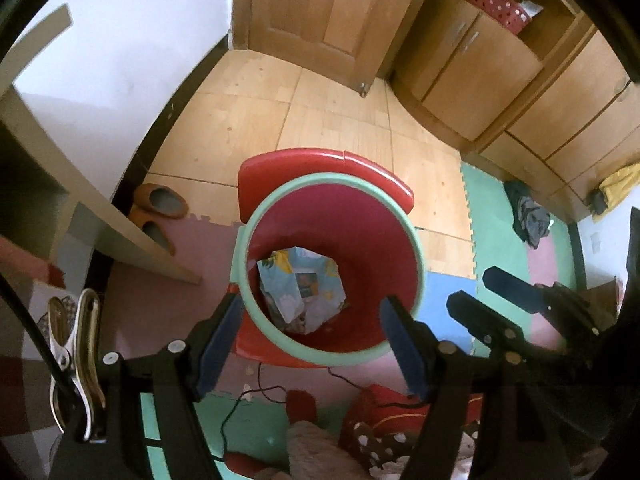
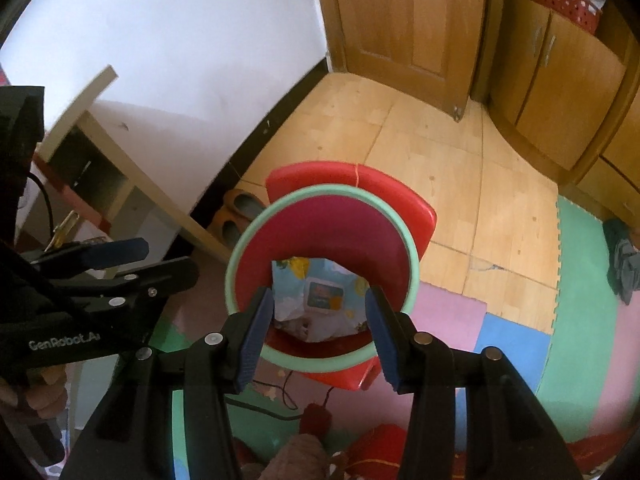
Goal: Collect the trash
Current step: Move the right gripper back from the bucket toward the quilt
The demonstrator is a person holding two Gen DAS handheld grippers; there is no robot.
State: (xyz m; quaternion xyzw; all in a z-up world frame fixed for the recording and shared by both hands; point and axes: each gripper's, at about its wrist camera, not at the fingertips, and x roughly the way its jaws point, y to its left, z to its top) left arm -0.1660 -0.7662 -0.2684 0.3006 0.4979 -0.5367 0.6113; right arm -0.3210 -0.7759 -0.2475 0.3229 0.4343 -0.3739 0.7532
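Both the left tool (image 1: 310,344) and the right tool (image 2: 316,332) hang with fingers apart, gripping nothing, above a red bin (image 1: 360,240) with a mint-green rim. Crumpled blue, yellow and white printed wrappers (image 1: 300,288) lie at its bottom. Beyond, tan slippers (image 1: 160,204) sit on the floor by the wall.

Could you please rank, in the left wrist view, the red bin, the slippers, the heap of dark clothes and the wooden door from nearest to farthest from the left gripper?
From the left gripper:
1. Red bin, directly beneath the fingers.
2. Slippers, left, by the shelf, and the heap of dark clothes, right, on the mat: too close to call.
3. Wooden door, far wall.
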